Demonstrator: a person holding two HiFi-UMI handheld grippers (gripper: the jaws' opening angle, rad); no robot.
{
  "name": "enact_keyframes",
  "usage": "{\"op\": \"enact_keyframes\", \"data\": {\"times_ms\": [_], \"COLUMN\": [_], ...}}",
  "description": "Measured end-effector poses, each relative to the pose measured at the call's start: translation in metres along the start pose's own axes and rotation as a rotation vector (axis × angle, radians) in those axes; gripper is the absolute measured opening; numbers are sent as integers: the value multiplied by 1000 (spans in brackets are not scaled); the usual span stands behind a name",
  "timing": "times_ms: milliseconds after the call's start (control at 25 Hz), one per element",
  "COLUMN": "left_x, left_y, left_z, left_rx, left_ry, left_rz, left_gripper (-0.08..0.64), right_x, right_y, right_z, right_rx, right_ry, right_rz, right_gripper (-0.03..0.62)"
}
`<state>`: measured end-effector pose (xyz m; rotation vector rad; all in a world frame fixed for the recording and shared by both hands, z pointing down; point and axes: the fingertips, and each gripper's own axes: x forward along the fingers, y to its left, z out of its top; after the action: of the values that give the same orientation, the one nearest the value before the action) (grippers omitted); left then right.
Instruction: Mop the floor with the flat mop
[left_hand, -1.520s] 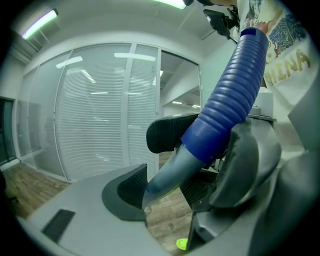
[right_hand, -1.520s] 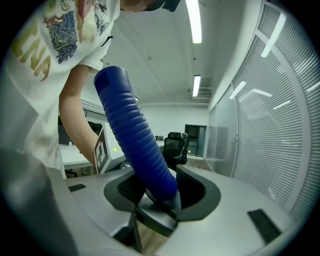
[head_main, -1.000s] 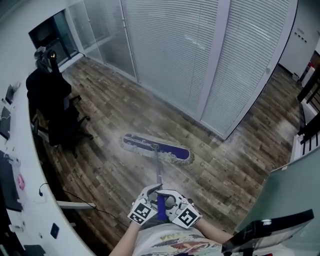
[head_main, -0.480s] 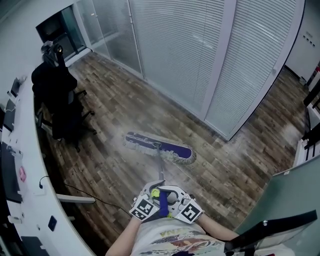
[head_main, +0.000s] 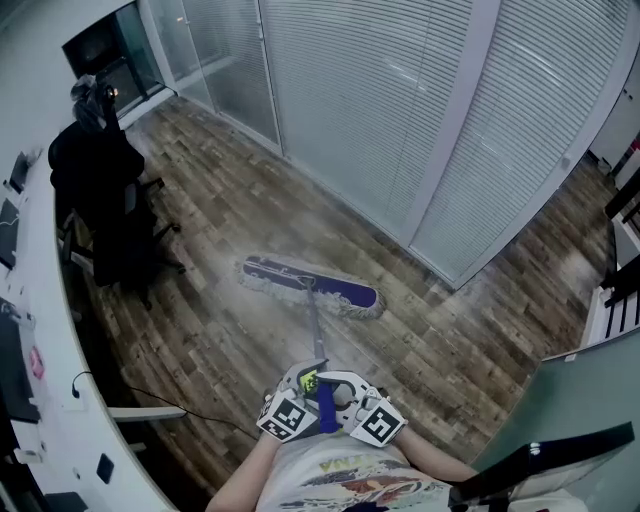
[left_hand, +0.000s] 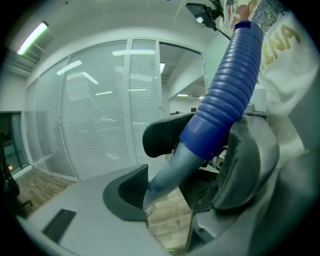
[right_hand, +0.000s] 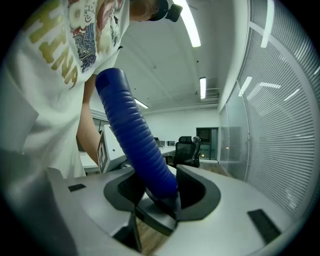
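The flat mop's purple head (head_main: 310, 285) with its white fringe lies on the wood floor (head_main: 450, 350), a little in front of me. Its grey pole (head_main: 316, 335) runs back to a blue ribbed grip (head_main: 325, 405) at my waist. My left gripper (head_main: 306, 386) holds the handle from the left; its jaws have just been closing, with the grey pole (left_hand: 167, 172) and blue grip (left_hand: 225, 95) between them. My right gripper (head_main: 346, 394) is shut on the blue grip (right_hand: 137, 140) from the right, pads pressed on both sides.
A black office chair (head_main: 100, 200) draped with dark clothing stands at the left beside a long white desk (head_main: 40, 330). A glass partition with blinds (head_main: 400, 120) runs across beyond the mop. A cable (head_main: 190, 410) lies on the floor. A pale panel (head_main: 590, 400) stands at the lower right.
The mop head has slid a little away from me toward the glass partition. Both grippers have gone along on the handle, keeping their hold.
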<state>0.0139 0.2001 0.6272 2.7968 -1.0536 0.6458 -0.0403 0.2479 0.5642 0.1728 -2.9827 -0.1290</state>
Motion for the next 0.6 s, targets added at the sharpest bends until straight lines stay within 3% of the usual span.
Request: {"op": "enact_keyframes", "data": {"times_ms": [600], "left_x": [35], "left_y": [242], "left_z": [5], "left_rx": [-28], "left_ry": [-48], "left_rz": [-30], "left_gripper": [169], "right_x": [157], "right_y": [-190], "right_z": [8], "right_rx": [-6], "right_ry": [16], "right_rz": [-39], "right_gripper": [172]}}
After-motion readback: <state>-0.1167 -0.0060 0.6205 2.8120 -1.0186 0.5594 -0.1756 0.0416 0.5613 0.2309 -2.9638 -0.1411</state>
